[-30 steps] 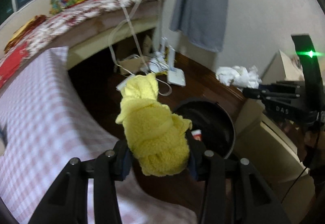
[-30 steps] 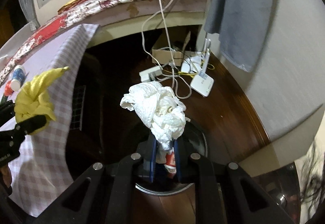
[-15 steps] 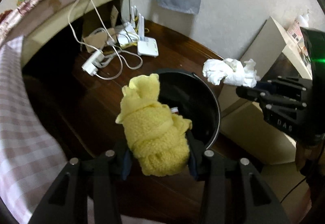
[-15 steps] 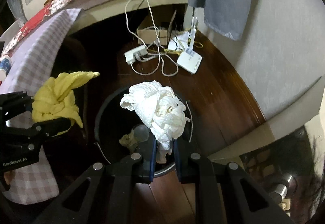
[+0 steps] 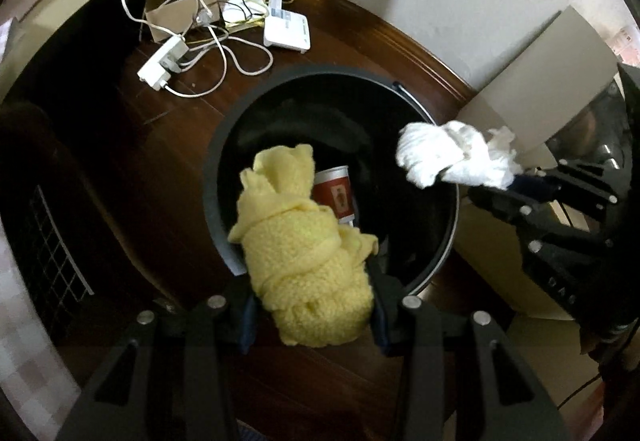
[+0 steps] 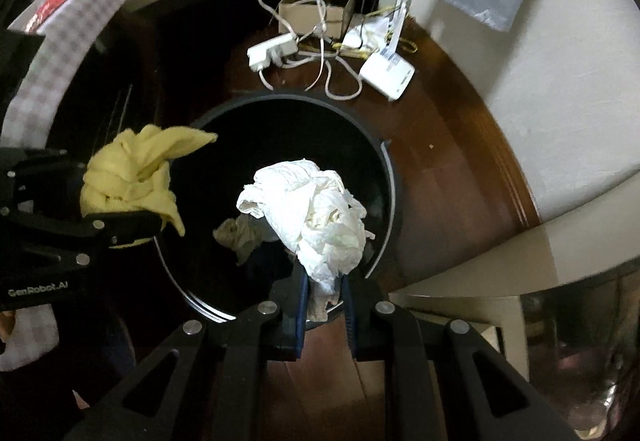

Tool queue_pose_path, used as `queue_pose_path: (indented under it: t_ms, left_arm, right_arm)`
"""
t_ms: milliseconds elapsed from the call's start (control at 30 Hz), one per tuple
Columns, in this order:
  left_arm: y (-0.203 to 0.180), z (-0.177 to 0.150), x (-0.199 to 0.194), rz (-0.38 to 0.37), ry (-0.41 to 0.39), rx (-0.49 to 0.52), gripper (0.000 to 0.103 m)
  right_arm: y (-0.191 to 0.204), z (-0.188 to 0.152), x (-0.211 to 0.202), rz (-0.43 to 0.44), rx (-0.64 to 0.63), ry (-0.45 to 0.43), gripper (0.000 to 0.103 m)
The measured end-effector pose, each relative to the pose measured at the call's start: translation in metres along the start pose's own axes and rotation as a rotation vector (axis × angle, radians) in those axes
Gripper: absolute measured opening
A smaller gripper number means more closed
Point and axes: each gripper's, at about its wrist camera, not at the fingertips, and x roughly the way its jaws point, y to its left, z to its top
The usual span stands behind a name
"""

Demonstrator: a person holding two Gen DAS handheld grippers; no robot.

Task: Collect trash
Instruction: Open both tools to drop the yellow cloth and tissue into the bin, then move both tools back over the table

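A round black trash bin [image 5: 224, 209] [image 6: 394, 201] stands on the dark wood floor, seen from above in both views. My left gripper [image 5: 312, 313] is shut on a bundled yellow cloth [image 5: 308, 253] [image 6: 132, 169] over the bin's near-left rim. My right gripper [image 6: 324, 305] is shut on a crumpled white paper wad [image 6: 316, 213] [image 5: 456, 157], held above the bin's right side. Inside the bin lie a red-labelled can [image 5: 334, 193] and a greyish scrap [image 6: 240, 237].
A white power strip [image 5: 164, 63] with loose cables, a white router [image 5: 286, 33] and a cardboard box [image 6: 316, 15] lie on the floor beyond the bin. A beige cabinet [image 5: 532, 81] stands to the right, a checkered cloth [image 6: 76, 21] hangs at left.
Both grippers have come down toward the bin and tilted to look into it. The bin now fills the middle of each view. Both still clamp their loads.
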Motion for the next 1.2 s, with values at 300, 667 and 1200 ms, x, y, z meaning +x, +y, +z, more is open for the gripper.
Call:
queue_pose_path:
  t_ms: [300, 667, 1200]
  left_arm:
    - [0.001, 0.003, 0.019, -0.004, 0.036, -0.013, 0.046]
    - [0.003, -0.004, -0.006, 0.055, -0.049, -0.015, 0.062]
    - [0.041, -0.03, -0.139, 0.185, -0.376, -0.069, 0.101]
  right_arm:
    - [0.006, 0.01, 0.02, 0.021, -0.043, 0.032, 0.017]
    - [-0.004, 0.002, 0.013, -0.066, -0.045, 0.044, 0.07]
    - [0.019, 0.044, -0.094, -0.068, 0.104, -0.16, 0.102]
